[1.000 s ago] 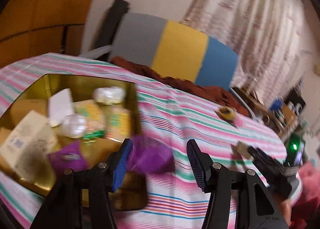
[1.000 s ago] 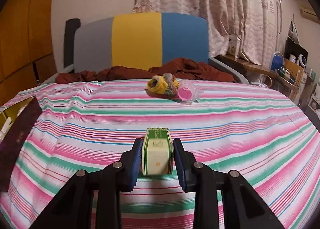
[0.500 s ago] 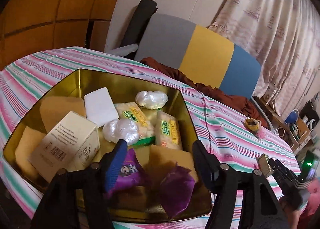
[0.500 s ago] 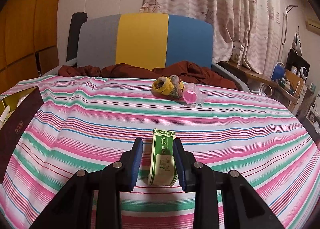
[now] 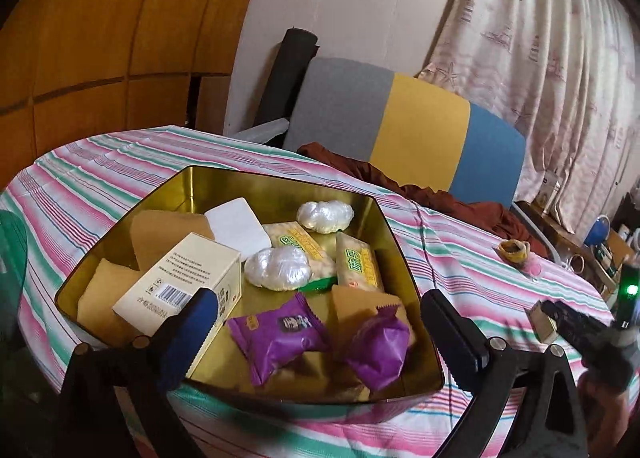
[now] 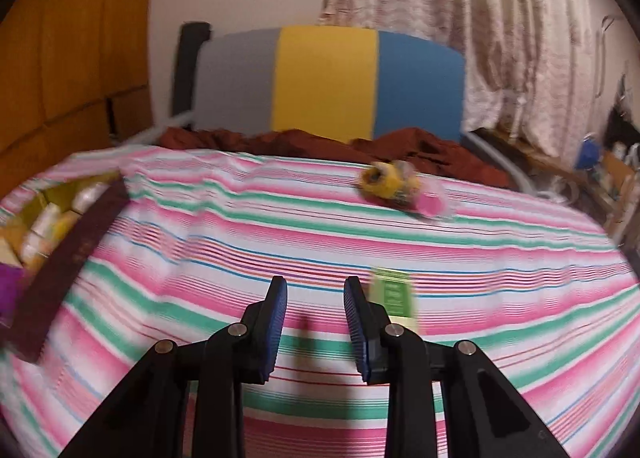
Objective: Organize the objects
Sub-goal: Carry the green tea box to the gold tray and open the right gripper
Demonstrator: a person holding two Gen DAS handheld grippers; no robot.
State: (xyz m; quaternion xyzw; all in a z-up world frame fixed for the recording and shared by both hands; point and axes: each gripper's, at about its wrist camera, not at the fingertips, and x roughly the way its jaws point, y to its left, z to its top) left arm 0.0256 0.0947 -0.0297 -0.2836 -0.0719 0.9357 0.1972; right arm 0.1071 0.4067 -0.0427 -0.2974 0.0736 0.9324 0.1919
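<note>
Risk sits mainly with the small green-and-cream carton [image 6: 394,298], which rests on the striped pink, green and white tablecloth covering the counter [image 6: 320,226], well apart from the gold-lined metal tin [image 5: 404,258] and to its right. The right gripper [image 6: 316,322] has its fingers narrowly parted with nothing between them; the carton lies just outside the right-hand finger, and the right wrist view is smeared by motion, so whether carton and finger touch cannot be told. A sideways sweep could clip the light carton and topple it or push it farther from the tin, and the soft cloth could bunch under it.

The left gripper [image 5: 320,332] hovers at the near rim of the tin with fingers spread wide and empty. Inside the tin lie two purple foil sweet packets [image 5: 280,334], two pearly white wrapped lumps [image 5: 278,268], yellow-and-green biscuit packs [image 5: 358,264], a cream barcode box [image 5: 180,282] and a white card [image 5: 238,228]. The purple packets rest close to the near wall, so a dipping finger could crush one or catch the rim and shift the whole tin on the cloth.

A yellow roll with a pink cap [image 6: 400,188] lies farther from the tin, near the far edge of the counter, where a nudge might send it rolling off
</note>
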